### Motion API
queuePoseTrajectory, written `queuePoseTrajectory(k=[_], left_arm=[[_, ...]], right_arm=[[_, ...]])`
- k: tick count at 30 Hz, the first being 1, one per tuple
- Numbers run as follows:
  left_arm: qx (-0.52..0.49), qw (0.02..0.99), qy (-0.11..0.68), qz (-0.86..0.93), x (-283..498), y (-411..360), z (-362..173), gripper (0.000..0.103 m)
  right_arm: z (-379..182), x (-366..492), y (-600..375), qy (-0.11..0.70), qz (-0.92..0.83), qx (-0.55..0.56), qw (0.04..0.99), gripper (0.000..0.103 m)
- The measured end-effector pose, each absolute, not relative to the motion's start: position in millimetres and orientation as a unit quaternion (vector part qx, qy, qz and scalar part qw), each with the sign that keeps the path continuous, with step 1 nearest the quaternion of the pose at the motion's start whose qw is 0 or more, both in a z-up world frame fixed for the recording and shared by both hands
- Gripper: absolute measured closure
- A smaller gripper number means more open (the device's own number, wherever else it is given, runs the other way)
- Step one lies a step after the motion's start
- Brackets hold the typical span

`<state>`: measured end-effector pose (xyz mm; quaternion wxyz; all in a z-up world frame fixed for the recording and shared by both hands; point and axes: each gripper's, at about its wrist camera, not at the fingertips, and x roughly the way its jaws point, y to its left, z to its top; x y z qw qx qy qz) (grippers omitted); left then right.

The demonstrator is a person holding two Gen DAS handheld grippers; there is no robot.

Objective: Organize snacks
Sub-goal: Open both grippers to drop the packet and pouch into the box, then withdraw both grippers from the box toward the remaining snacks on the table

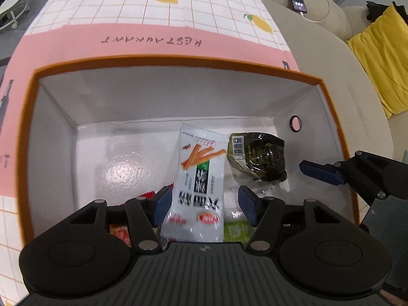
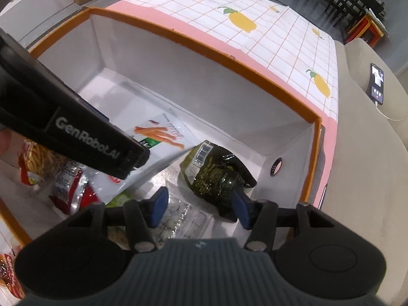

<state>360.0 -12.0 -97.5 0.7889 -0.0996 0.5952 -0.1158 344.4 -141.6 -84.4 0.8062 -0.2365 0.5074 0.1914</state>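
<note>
Left to right: red snack packs (image 2: 74, 193) piled at the left end of the orange-rimmed box (image 1: 178, 60), one showing noodle-like sticks. Next, left gripper (image 1: 201, 204) is down inside the box, jaws apart, white stick-snack pouch (image 1: 201, 178) standing between the pads; left pad looks touching or nearly so, right pad clear of it, so I read it as not clamped. Pouch leans tilted on the pile below, a green pack (image 1: 236, 230) under it. Right of that, dark green wrapped snack (image 2: 216, 176) on the box floor near the right wall with the grommet hole (image 1: 295, 123). Right gripper (image 2: 201, 209) hovers just over it, jaws apart, clear wrapper (image 2: 188, 216) under the gap, right pad beside the dark pack's edge, nothing gripped. Handling guess: all light, soft film bags, slick and crinkly, contents crushable. Pinch pouch at the crimped end seal or mid-body with light force; take the dark pack across its bulge, not the loose film tail. Box sits on the lemon-print tablecloth (image 1: 163, 7).
</note>
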Motion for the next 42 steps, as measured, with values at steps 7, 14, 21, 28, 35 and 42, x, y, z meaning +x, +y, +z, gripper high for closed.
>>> queuePoseTrajectory(k=[7, 14, 21, 28, 35, 42], left_arm=[[-0.068, 0.817, 0.56, -0.117, 329.3, -13.9, -62.4, 0.033], [-0.046, 0.851, 0.508, -0.127, 284.5, -16.6, -18.8, 0.033], [-0.023, 0.881, 0.454, -0.13, 223.2, -19.7, 16.8, 0.033], [-0.014, 0.902, 0.411, -0.127, 163.4, -18.3, 32.8, 0.033], [-0.009, 0.921, 0.369, -0.126, 110.0, -11.6, 26.7, 0.033], [0.024, 0.917, 0.376, -0.129, 74.0, -8.4, 0.3, 0.033]], right_arm=[[-57.2, 322.0, -144.1, 0.492, 0.187, -0.229, 0.819, 0.048], [-20.6, 288.8, -146.0, 0.466, 0.186, -0.218, 0.837, 0.047], [5.9, 246.4, -152.8, 0.443, 0.18, -0.187, 0.858, 0.047], [24.6, 190.3, -164.1, 0.411, 0.166, -0.132, 0.887, 0.043], [16.0, 126.6, -175.0, 0.387, 0.134, -0.045, 0.911, 0.043], [-5.3, 77.8, -177.4, 0.368, 0.103, -0.005, 0.924, 0.041]])
